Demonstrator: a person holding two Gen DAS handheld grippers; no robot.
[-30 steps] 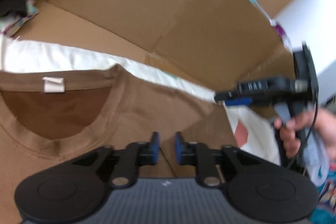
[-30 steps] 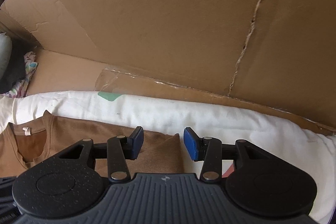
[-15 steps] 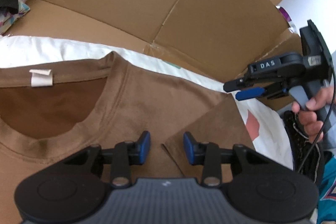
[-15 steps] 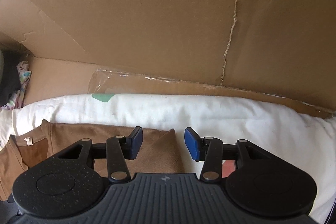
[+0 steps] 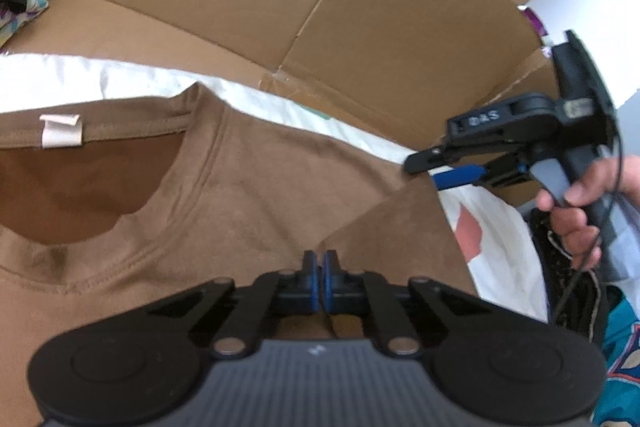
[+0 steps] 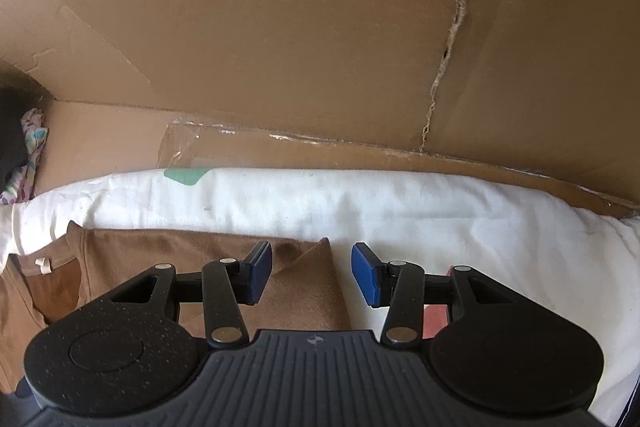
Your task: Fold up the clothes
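Shirt: brown T-shirt [image 5: 256, 195] lies flat on white sheet [image 6: 360, 203], neck opening + white tag [image 5: 62, 131] to the left, cardboard wall [image 6: 280, 27] behind. Right sleeve [image 5: 400, 239] already folded in over the chest.
L gripper [image 5: 320, 281]: pads pressed together, nipping shirt fabric at the sleeve-fold edge, so far as L view shows.
R gripper [image 6: 312, 275]: pads wide apart, holding nothing; hovers over the folded sleeve's top corner, near shirt's upper edge.
Risk 1: L pinch looks thin, prob. one layer only. If lifted, the sleeve fold could peel open.
Risk 2: R closes off the corner, grabs sheet w/ the shirt, sheet drags along.
Risk 3: uneven pull betw. the two hands skews the fold line.
L view only: collar, tag, R gripper from the side w/ the hand [image 5: 576, 215] on it.
R view only: R pad gap head-on, sheet's far edge, green patch [image 6: 186, 175]. L gripper not in it.
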